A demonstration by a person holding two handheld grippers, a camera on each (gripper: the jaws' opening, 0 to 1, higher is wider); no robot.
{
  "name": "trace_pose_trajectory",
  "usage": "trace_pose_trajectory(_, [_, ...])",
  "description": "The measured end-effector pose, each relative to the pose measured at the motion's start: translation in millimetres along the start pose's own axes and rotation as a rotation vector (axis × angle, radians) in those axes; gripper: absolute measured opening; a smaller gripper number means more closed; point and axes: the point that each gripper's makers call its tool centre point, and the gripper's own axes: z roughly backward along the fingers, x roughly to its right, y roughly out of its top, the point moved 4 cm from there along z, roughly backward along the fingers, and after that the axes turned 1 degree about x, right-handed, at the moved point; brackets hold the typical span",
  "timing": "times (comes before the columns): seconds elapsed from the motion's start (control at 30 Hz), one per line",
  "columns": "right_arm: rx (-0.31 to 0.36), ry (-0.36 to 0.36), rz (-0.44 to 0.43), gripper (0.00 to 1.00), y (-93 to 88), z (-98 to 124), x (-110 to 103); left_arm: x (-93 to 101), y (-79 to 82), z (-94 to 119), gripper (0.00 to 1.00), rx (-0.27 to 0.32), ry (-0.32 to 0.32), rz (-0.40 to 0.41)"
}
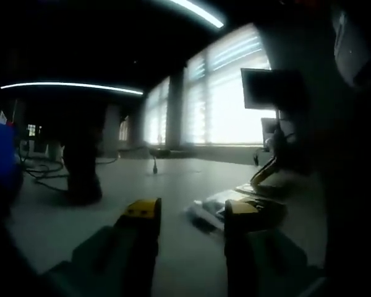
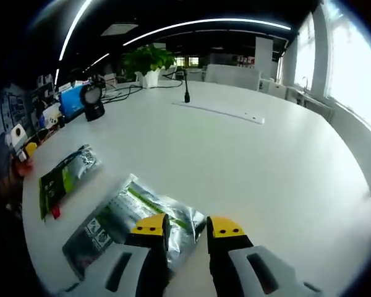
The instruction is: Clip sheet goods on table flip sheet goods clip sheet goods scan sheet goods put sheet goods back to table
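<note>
In the right gripper view, a silvery sheet packet with a green stripe lies flat on the white table. My right gripper hovers over its near right corner. Its yellow-tipped jaws stand a little apart, and the packet's edge lies between them without being pinched. A second packet, green and silver, lies further left. In the dim left gripper view, my left gripper is open low over the table, nothing between its jaws. A pale flat packet lies just beyond them.
At the far side of the table stand a potted plant, a black desk microphone and a round black device. Small items line the left edge. A dark upright object and a monitor stand against bright windows.
</note>
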Motion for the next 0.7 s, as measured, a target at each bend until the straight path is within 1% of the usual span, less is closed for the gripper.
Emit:
trace_pose_trajectory(0.03, [0.036,0.012,-0.005,0.20,3.5,-1.4,0.7,0.2,-0.8,-0.8,0.34,-0.004,-0.002,-0.001])
trace_pose_trajectory(0.07, [0.025,-0.001,-0.004,0.18,0.8,-0.5,3.3,0.1,-1.3,-1.5,0.34,-0.006,-0.002,-0.002])
trace_pose_trajectory(0.1, [0.033,-0.025,-0.004,0.15,0.7,-0.6,5.5,-0.1,-1.7,-2.1,0.34,-0.008,-0.002,0.002])
trace_pose_trajectory(0.13, [0.034,-0.031,0.004,0.13,0.3,-0.5,5.7,-0.5,-2.0,-2.6,0.34,-0.008,-0.004,0.005])
trace_pose_trajectory(0.17, [0.034,-0.031,0.003,0.13,1.0,-0.8,6.4,-0.3,-1.8,-3.0,0.33,-0.006,-0.007,0.009])
trace_pose_trajectory(0.23, [0.024,-0.031,-0.004,0.12,1.7,-0.8,7.3,1.0,-1.2,-3.3,0.33,-0.002,-0.019,0.016])
trace_pose_trajectory(0.33, [0.007,-0.033,0.012,0.10,2.7,-1.5,8.8,2.4,-1.8,-3.4,0.33,-0.007,-0.028,0.014])
trace_pose_trajectory(0.47, [-0.015,-0.042,0.022,0.10,4.4,-2.0,8.3,3.6,-2.5,-3.1,0.33,-0.010,-0.035,0.011])
trace_pose_trajectory(0.53, [-0.024,-0.036,0.038,0.12,4.9,-2.0,8.1,3.9,-2.1,-2.8,0.33,-0.007,-0.038,0.013])
trace_pose_trajectory(0.57, [-0.031,-0.034,0.044,0.15,5.5,-1.5,6.9,3.7,-1.8,-2.6,0.33,-0.005,-0.038,0.013])
trace_pose_trajectory(0.6, [-0.022,-0.024,0.064,0.21,7.3,-0.4,4.9,3.3,-1.5,-2.4,0.33,-0.002,-0.037,0.015])
trace_pose_trajectory(0.63, [-0.017,-0.016,0.057,0.27,7.9,0.5,2.3,3.0,-1.5,-2.4,0.33,-0.002,-0.035,0.016])
trace_pose_trajectory(0.67, [-0.009,0.005,0.038,0.30,8.7,-0.6,-1.9,2.6,-1.6,-2.3,0.33,-0.002,-0.034,0.016])
trace_pose_trajectory(0.7, [-0.011,0.010,0.035,0.30,8.3,-1.0,-3.8,2.5,-1.7,-2.3,0.33,-0.002,-0.033,0.016])
